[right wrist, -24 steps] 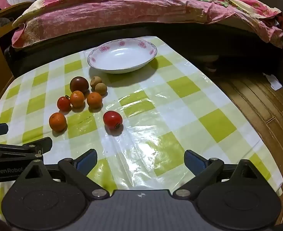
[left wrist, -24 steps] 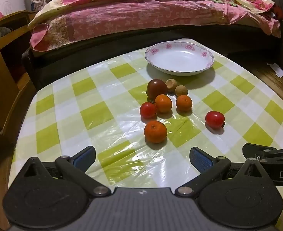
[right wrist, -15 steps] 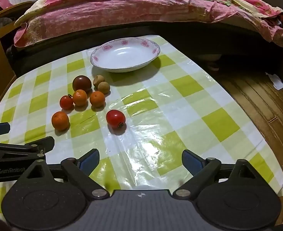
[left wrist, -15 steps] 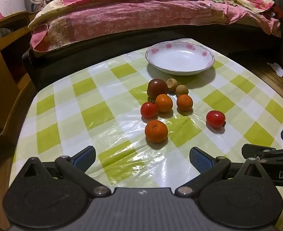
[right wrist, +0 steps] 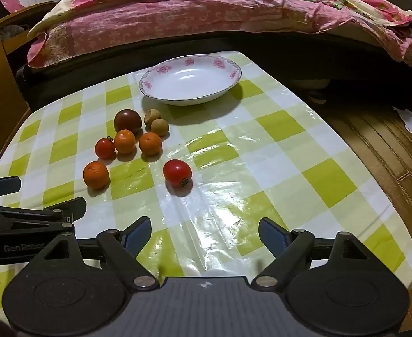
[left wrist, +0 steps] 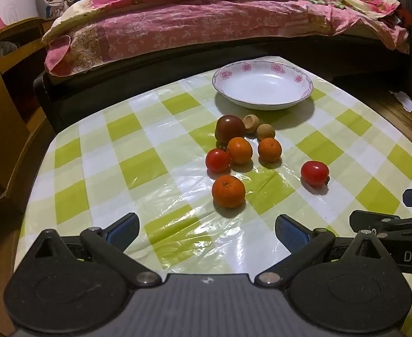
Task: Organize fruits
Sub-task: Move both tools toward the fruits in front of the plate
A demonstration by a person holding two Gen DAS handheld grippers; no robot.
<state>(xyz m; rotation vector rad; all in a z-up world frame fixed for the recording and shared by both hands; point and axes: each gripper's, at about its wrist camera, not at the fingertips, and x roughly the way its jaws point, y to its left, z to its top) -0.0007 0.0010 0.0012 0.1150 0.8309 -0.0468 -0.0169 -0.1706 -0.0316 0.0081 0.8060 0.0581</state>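
Observation:
Several fruits lie on the green checked tablecloth (left wrist: 150, 165): a near orange (left wrist: 228, 191) (right wrist: 96, 175), a lone red tomato (left wrist: 314, 173) (right wrist: 177, 173), a second tomato (left wrist: 217, 160), two small oranges (left wrist: 240, 150) (left wrist: 269, 149), a dark tomato (left wrist: 229, 129) and two brown longans (left wrist: 265, 132). An empty white floral bowl (left wrist: 263, 84) (right wrist: 190, 80) stands behind them. My left gripper (left wrist: 206, 231) is open, just short of the near orange. My right gripper (right wrist: 205, 234) is open, short of the lone tomato.
A bed with a pink quilt (left wrist: 206, 19) runs behind the table. A wooden cabinet (left wrist: 1, 90) stands at the left. Wooden floor (right wrist: 374, 140) lies past the table's right edge. Each gripper shows at the other view's edge.
Both grippers have crept forward toward the fruit; the right one has also turned slightly left, so the fruits sit more central. Nothing was gripped or moved.

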